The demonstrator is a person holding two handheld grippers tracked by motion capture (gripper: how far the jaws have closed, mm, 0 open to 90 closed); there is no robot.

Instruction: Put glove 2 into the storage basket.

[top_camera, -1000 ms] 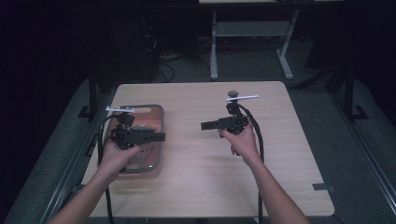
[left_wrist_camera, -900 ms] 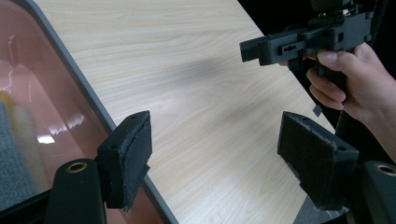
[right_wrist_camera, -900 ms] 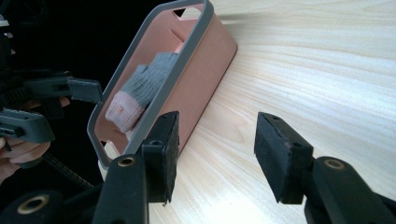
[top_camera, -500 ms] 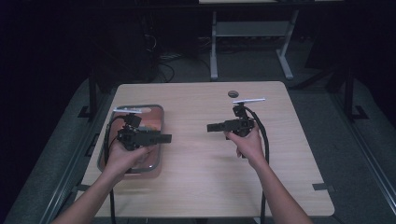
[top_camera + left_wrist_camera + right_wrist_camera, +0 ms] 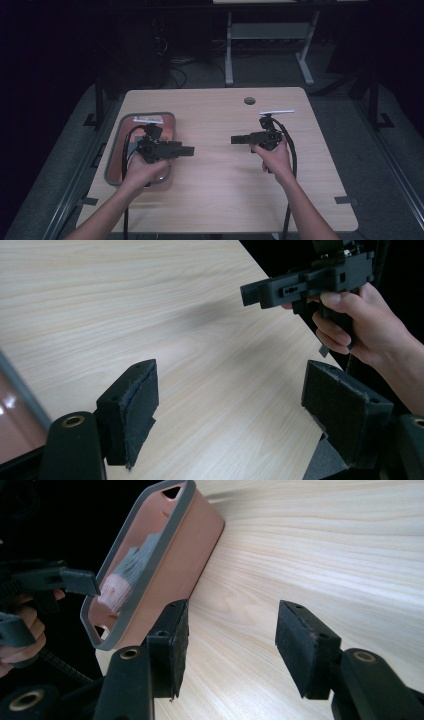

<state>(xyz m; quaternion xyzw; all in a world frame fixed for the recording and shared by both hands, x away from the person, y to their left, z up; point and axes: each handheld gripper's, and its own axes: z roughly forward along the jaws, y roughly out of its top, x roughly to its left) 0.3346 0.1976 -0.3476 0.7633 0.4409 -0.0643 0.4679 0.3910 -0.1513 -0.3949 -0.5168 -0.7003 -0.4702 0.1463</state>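
Both claws are hovering over the wooden tabletop, pointing at each other across its middle, well apart. The left claw is sitting just beside the tray; its jaws are standing wide apart with bare wood between them and have just been opening. The right claw is likewise gaping and has just been opening, gripping nothing. The pink tray with its grey rim is lying at the tabletop's left side. A grey-and-pink cloth is lying inside it, untouched by either claw.
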